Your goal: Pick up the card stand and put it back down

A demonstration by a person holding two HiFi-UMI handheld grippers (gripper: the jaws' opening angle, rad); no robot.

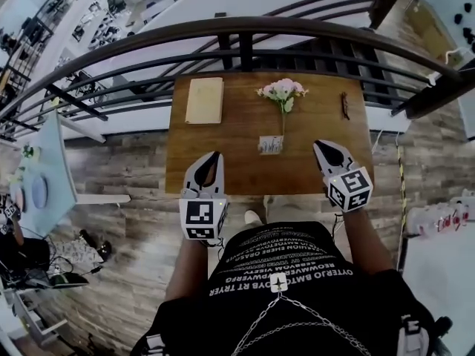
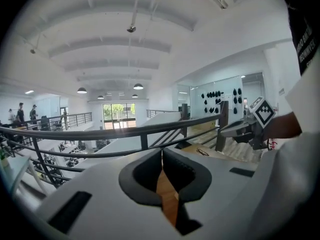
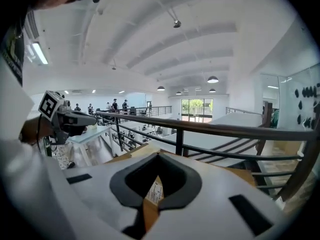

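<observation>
Head view: wooden table (image 1: 237, 165) sits mid-frame, just below a dark railing (image 1: 245, 27).

Card stand (image 1: 271, 145) stands on the table, centre, slightly toward the lower edge. No gripper touches it.

Pink flowers (image 1: 282, 90) stand directly above the stand in frame. A tan notebook (image 1: 204, 100) lies at the table's upper left, and a small dark object (image 1: 345, 105) at its upper right. Can't make out what that object is.

Left gripper (image 1: 213, 159) hangs over the table's lower left edge, well to the left of the stand. In the left gripper view its jaws are pressed together with nothing between them; only bare wood shows through the hollow.

Right gripper (image 1: 322, 148) is over the lower right of the table, near the stand but apart from it. Its jaws are also pressed together and empty. In the right gripper view the card stand (image 3: 155, 191) shows through the hollow between the pads, on the table beyond.
</observation>
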